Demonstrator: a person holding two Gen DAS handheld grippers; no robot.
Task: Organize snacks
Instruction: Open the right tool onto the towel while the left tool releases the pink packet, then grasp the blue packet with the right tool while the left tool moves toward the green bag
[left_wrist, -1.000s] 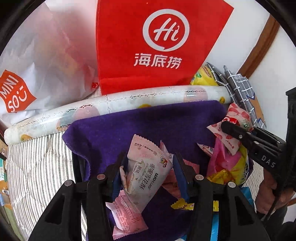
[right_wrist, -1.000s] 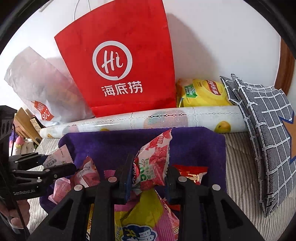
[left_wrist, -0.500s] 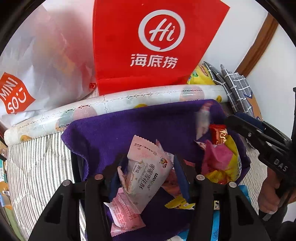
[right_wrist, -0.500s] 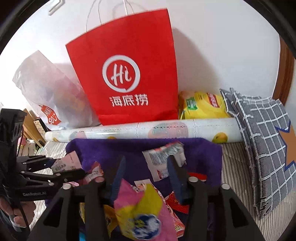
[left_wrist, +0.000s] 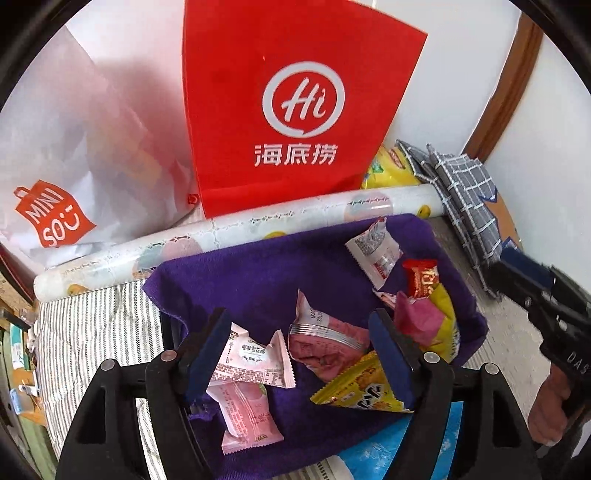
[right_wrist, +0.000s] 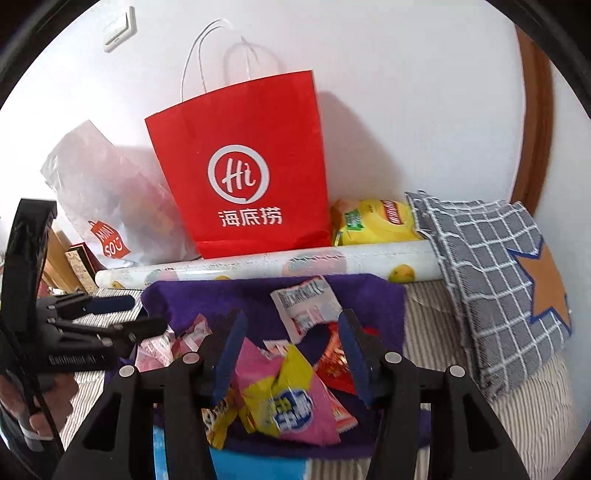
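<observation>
two tools, two bags

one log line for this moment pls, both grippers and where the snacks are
left gripper: open, empty, over pale pink packet | right gripper: open, empty, over pink-yellow packet | snacks: loose on purple towel | white packet: near towel's far edge

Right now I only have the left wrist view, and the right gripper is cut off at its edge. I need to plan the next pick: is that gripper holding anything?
Observer: No. The right gripper is open and empty. A white packet lies on the purple towel near its fingertips.
Operator: What is below it?
Observer: A pink-and-yellow packet with a blue label lies between its fingers.
Operator: Anything else close?
Observer: A red packet is partly hidden behind one finger.
</observation>
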